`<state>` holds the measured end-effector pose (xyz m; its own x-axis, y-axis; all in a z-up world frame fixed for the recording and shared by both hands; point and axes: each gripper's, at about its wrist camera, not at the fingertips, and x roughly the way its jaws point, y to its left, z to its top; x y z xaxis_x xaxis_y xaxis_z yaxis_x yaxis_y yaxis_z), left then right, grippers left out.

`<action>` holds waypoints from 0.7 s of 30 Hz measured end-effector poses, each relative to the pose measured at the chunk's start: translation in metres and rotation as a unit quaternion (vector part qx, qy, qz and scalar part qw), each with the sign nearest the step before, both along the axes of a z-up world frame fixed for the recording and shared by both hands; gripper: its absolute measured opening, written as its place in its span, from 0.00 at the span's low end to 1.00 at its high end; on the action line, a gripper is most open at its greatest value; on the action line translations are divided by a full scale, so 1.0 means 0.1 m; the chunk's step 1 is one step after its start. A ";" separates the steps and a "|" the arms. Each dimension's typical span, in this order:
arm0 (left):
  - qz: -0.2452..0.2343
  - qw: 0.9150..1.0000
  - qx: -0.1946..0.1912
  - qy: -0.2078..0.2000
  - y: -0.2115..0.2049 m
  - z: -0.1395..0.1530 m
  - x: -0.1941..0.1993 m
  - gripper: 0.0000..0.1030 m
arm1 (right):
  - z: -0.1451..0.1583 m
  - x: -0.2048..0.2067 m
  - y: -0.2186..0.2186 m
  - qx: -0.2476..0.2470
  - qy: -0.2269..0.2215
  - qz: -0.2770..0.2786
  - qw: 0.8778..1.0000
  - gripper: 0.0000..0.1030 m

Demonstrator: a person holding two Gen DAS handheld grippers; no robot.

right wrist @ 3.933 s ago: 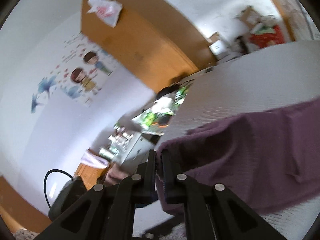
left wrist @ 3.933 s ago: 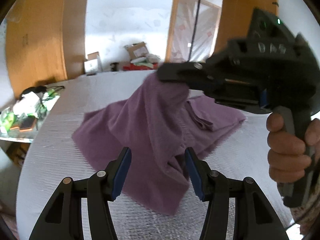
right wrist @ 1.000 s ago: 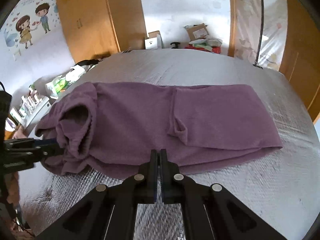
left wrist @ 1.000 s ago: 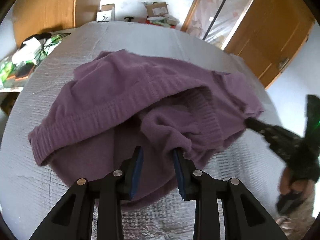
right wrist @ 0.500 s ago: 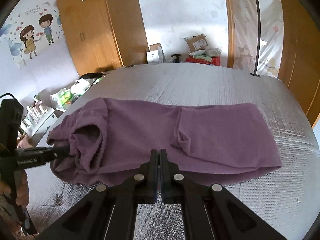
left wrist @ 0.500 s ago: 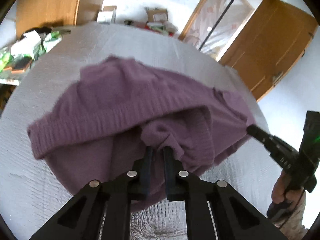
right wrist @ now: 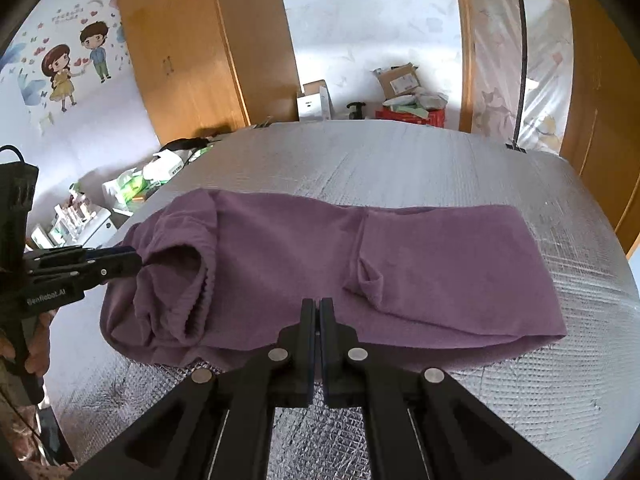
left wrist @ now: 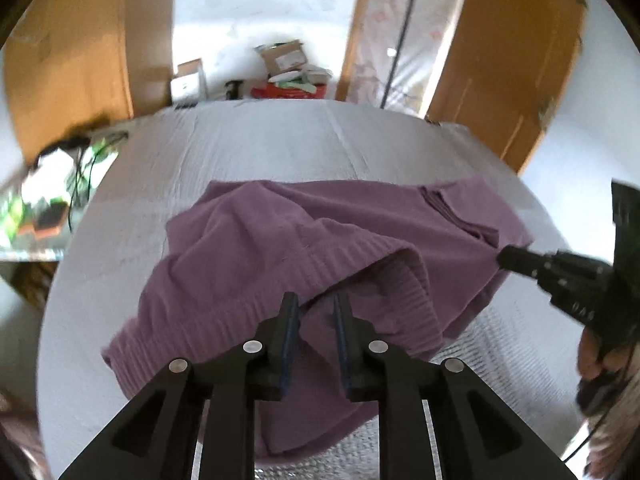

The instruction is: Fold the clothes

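**Inspector:** Location of the garment?

**Assistant:** The purple sweater [right wrist: 328, 264] lies across the middle of the right wrist frame, on the silver quilted table cover [right wrist: 400, 168]. It runs from centre left to centre right, folded into a long band. Its ribbed hem [left wrist: 248, 300] is bunched at the left end, forming an open pocket of cloth.

**Inspector:** Left gripper?

**Assistant:** In the left wrist frame the left gripper [left wrist: 316, 312] sits at lower centre. Its jaws stand apart and are opening. Purple cloth lies in the gap between them, but the blue pads [left wrist: 289, 336] do not press on it. In the right wrist frame the same tool enters from the left edge, its tip at the ribbed hem.

**Inspector:** Right gripper?

**Assistant:** The right gripper [right wrist: 317, 312] has its fingers together at lower centre of its own frame, over the near edge of the sweater. Seen from the left wrist at centre right, its tip meets the sweater's edge. Whether cloth is pinched there, I cannot tell.

**Inspector:** Surroundings?

**Assistant:** A wooden wardrobe [right wrist: 192, 48] at upper left, cardboard boxes [right wrist: 396, 80] against the far wall at upper centre, a cartoon wall sticker [right wrist: 76, 64] at far left. A hand [left wrist: 600, 356] grips the right tool's handle at the right edge of the left wrist frame.
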<state>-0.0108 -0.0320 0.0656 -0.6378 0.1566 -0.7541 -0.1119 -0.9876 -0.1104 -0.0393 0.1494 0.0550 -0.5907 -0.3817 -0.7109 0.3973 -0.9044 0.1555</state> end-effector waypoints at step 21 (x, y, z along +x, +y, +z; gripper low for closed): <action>0.005 0.997 -0.072 0.001 -0.04 -0.09 -0.45 0.14 | -0.11 0.18 -0.45 0.059 0.002 0.095 0.994 0.25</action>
